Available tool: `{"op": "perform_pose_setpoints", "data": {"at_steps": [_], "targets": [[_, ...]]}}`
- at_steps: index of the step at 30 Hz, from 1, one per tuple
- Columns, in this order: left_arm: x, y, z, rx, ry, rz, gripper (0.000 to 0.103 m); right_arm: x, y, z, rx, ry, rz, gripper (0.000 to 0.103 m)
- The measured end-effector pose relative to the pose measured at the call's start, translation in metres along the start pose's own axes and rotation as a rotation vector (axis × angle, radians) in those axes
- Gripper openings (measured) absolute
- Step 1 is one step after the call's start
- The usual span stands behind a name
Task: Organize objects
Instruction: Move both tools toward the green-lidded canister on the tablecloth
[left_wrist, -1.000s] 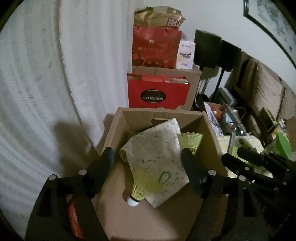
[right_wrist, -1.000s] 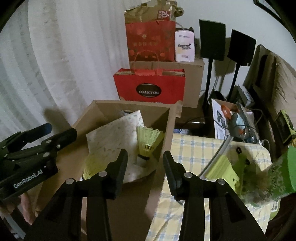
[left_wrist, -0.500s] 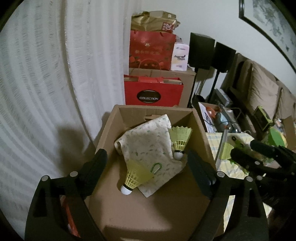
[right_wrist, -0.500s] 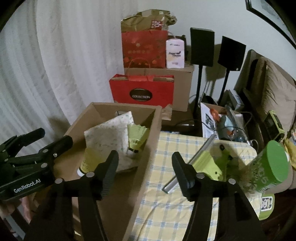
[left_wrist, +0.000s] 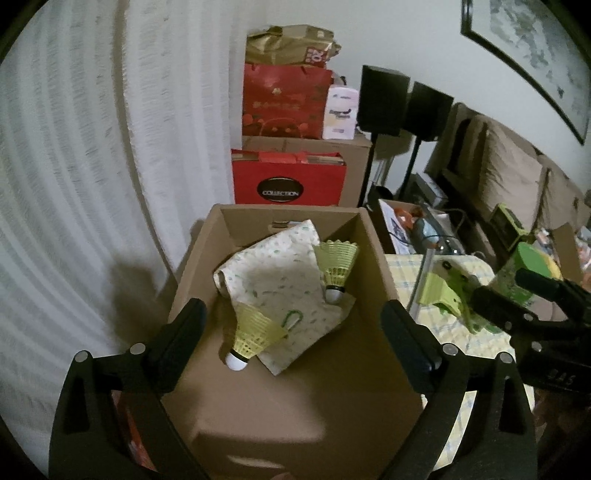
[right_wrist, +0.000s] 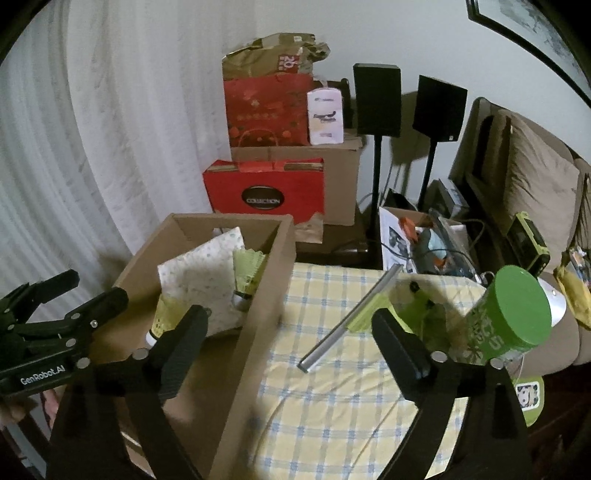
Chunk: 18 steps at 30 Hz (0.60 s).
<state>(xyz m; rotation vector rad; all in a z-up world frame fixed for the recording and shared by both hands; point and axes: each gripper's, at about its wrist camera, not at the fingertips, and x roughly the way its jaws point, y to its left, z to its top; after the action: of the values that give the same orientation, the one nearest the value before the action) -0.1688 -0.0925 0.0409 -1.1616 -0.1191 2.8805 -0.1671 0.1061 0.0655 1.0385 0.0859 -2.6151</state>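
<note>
Shuttlecocks and both lie in the cardboard box, on a patterned cloth. A second ago the left gripper and right gripper had narrower jaws over the box; now both sets of jaws are opening wide with nothing between them, and both have drawn back. That suggests the drop is done. Left on the checked desk are a metal rod, a green clip and a green can, likely next.
</note>
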Motion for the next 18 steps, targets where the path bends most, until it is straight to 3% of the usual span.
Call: {"op": "perform_pose_setpoints", "data": {"at_steps": [2, 18], "targets": [[-0.004, -0.003, -0.001, 0.002, -0.009, -0.011, 0.103, -0.003, -0.003, -0.002, 0.0, 0.002, -0.006, 0.102], [-0.021, -0.043, -0.009, 0.05, -0.016, -0.07, 0.103, -0.043, -0.042, -0.016, 0.003, -0.018, -0.069, 0.102]]}}
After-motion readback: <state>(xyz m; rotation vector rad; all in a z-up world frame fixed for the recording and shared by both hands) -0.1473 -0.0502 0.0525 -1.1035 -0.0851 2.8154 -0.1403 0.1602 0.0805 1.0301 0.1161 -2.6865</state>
